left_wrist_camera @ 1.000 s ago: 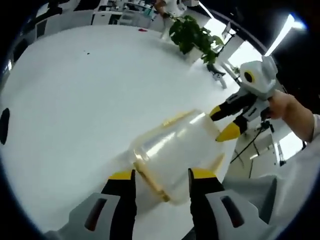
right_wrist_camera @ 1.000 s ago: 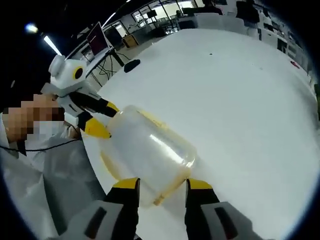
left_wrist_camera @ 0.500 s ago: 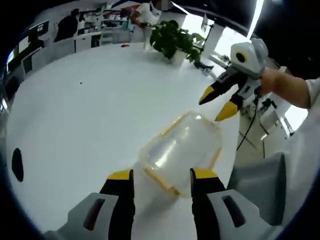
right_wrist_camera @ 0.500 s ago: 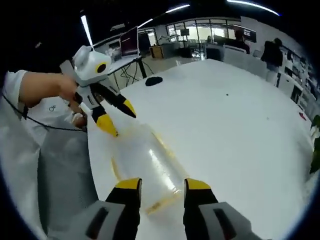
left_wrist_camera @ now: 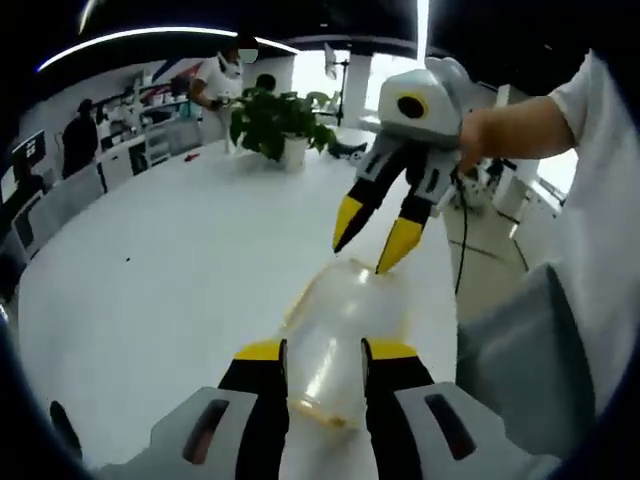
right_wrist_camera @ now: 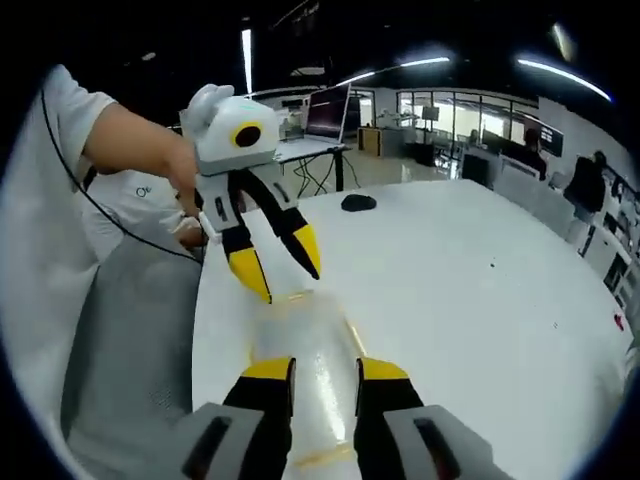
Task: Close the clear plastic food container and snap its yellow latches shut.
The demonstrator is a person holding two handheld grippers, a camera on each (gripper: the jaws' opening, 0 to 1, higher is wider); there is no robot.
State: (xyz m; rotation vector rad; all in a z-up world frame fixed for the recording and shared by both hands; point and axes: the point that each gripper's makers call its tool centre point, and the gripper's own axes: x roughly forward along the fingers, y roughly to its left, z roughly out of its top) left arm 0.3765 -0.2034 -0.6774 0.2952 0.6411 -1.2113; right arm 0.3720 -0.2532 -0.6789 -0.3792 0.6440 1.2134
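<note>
Both grippers now nearer one container.

Right claw rising from the bottom edge, yellow-tipped jaws set close on either side of the clear plastic food container. Container lying lengthwise on the white table, yellow trim along its edges, near the table's left edge. Left claw reaching down from upper left, jaws spread, yellow tips just above the container's far end; contact unclear. A bare forearm and white sleeve behind it. A dark computer mouse farther back on the table.
</note>
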